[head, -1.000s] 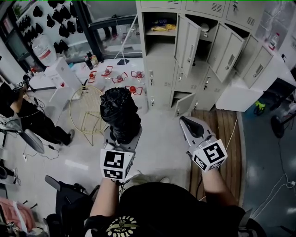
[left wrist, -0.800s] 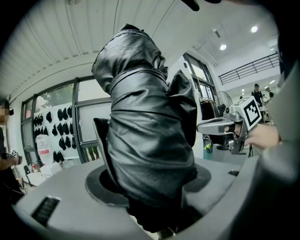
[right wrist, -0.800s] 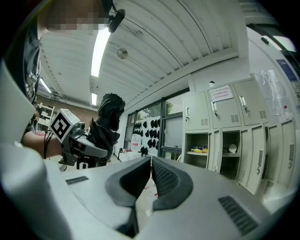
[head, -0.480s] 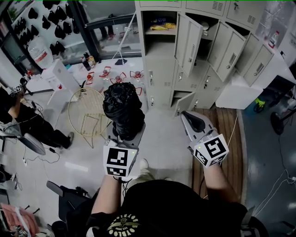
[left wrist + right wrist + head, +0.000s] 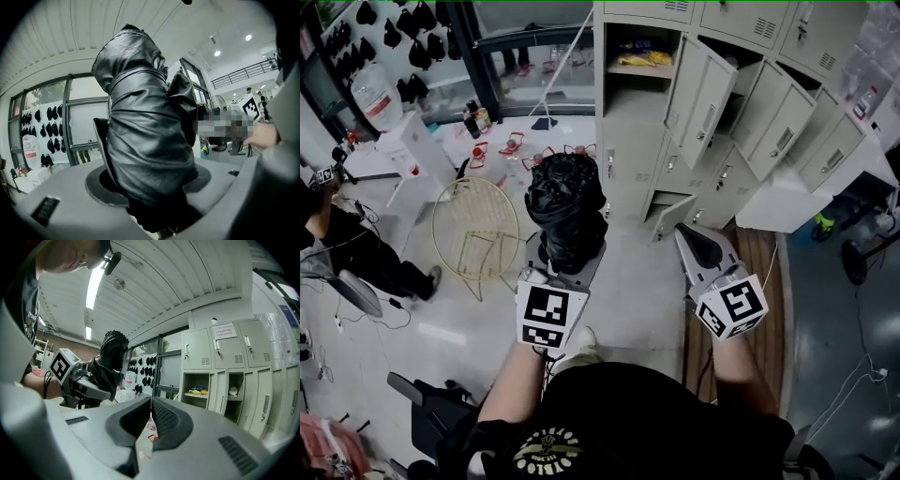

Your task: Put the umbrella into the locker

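Note:
A folded black umbrella (image 5: 565, 202) stands upright in my left gripper (image 5: 565, 255), whose jaws are shut on its lower part. In the left gripper view the umbrella (image 5: 145, 136) fills the space between the jaws and hides what lies ahead. My right gripper (image 5: 699, 246) is to the right at about the same height, shut and empty; its pads (image 5: 161, 420) meet at the tip. From the right gripper view I also see the umbrella (image 5: 111, 355) and the left gripper (image 5: 79, 383). The grey lockers (image 5: 628, 122) stand ahead, several doors (image 5: 701, 94) open.
A gold wire frame (image 5: 476, 234) stands on the floor to the left, with red items (image 5: 514, 145) beyond it. A seated person (image 5: 347, 248) is at the far left. A wooden platform (image 5: 764, 272) lies before the right lockers. One open compartment (image 5: 201, 390) holds yellow packets.
Both grippers and the umbrella have moved forward toward the lockers, which now appear closer. The left grip on the umbrella is unchanged; the right gripper stays shut.

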Motion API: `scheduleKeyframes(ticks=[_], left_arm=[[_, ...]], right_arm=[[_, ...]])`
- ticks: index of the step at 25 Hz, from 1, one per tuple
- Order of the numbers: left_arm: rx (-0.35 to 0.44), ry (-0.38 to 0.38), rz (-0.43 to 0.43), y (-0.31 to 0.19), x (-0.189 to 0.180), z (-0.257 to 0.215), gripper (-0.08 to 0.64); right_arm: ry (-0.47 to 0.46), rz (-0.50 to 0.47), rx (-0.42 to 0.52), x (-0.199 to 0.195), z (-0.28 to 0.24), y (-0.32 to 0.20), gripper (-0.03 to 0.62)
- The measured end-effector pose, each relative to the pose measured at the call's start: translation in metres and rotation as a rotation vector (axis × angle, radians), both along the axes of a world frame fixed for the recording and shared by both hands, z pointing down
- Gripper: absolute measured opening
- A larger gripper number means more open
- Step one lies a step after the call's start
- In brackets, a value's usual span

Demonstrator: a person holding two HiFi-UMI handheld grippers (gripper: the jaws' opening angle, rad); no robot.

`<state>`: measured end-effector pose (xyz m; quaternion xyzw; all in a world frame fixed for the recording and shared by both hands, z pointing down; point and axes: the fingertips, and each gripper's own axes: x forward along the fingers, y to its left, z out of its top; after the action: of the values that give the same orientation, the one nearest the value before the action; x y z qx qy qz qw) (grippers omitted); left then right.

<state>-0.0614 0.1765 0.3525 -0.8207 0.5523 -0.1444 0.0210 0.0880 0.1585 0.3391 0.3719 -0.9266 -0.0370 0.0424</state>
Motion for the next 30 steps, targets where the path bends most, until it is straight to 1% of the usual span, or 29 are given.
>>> scheduleKeyframes(ticks=[6,13,20,23,30], left_arm=[[-0.019,0.0,0.024,-0.028,-0.023,0.01,0.296],[-0.01,0.014,0.044,-0.067,-0.043,0.01,0.296],[-0.029,0.014,0.065,-0.095,-0.056,0.018,0.296],[-0.031,0.013,0.075,-0.103,-0.063,0.018,0.296],[-0.021,0.025,0.101,-0.125,-0.072,0.013,0.296]], right_arm=[[-0.001,0.011,-0.004,-0.027,0.003,-0.024,0.032],[0.005,0.021,-0.007,-0.045,0.007,-0.057,0.032],[-0.008,0.038,-0.029,-0.06,0.012,-0.085,0.032],[0.001,0.03,-0.02,-0.07,0.01,-0.092,0.032],[0.004,0.047,-0.01,-0.083,0.002,-0.11,0.032]])
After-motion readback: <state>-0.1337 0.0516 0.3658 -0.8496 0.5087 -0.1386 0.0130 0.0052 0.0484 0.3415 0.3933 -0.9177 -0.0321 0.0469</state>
